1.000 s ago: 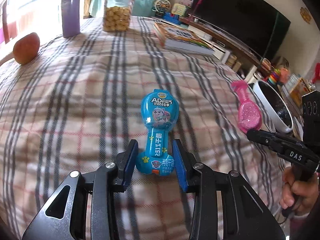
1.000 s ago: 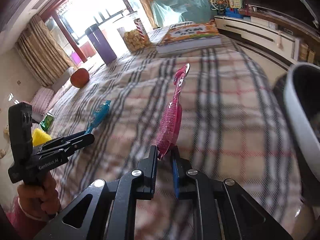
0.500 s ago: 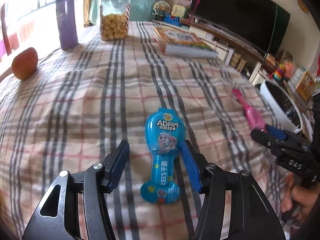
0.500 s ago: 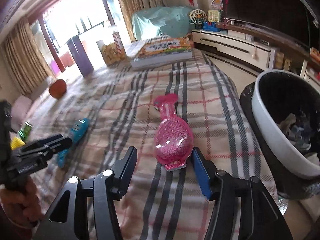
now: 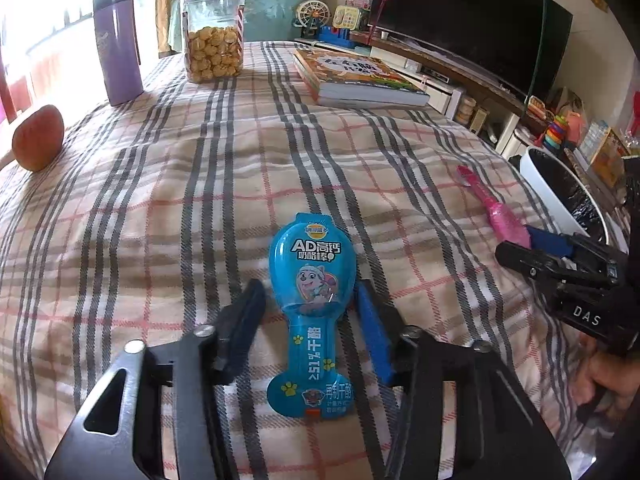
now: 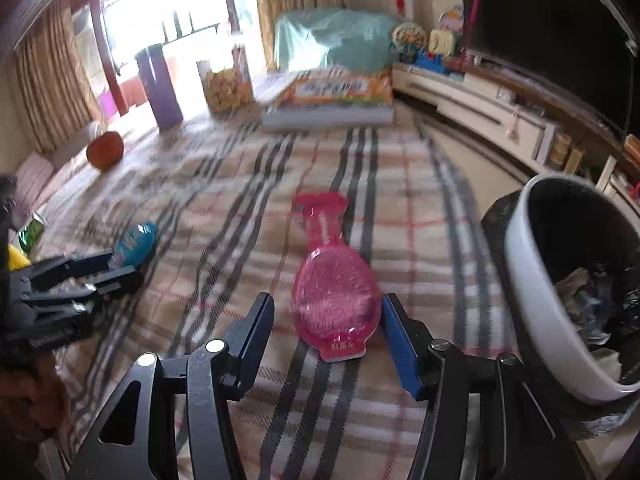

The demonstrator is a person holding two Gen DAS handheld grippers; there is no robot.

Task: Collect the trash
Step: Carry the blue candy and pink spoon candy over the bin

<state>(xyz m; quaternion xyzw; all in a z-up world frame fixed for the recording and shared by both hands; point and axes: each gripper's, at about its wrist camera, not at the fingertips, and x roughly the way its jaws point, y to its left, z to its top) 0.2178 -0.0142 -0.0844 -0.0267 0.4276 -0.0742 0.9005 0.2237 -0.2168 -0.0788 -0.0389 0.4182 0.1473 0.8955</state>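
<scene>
A blue snack wrapper [image 5: 310, 308] lies flat on the plaid cloth, between the open fingers of my left gripper [image 5: 310, 292]. A pink snack wrapper [image 6: 332, 292] lies flat on the cloth between the open fingers of my right gripper [image 6: 328, 312]. Neither gripper holds anything. The pink wrapper [image 5: 500, 212] and my right gripper [image 5: 532, 246] also show at the right of the left wrist view. The blue wrapper [image 6: 134, 242] and my left gripper [image 6: 108, 268] show at the left of the right wrist view. A white bin [image 6: 532, 300] with a black liner and crumpled trash inside stands just beyond the table's right edge.
At the far end of the plaid table [image 5: 200, 184] stand a purple tumbler [image 5: 118, 46], a clear jar of snacks [image 5: 212, 34] and a stack of books [image 5: 360, 78]. An apple [image 5: 38, 138] sits at the left. A TV cabinet [image 6: 500, 116] runs along the right wall.
Both grippers opened and let their wrappers drop flat onto the cloth. Both have since drawn back a little, staying open around the wrappers.
</scene>
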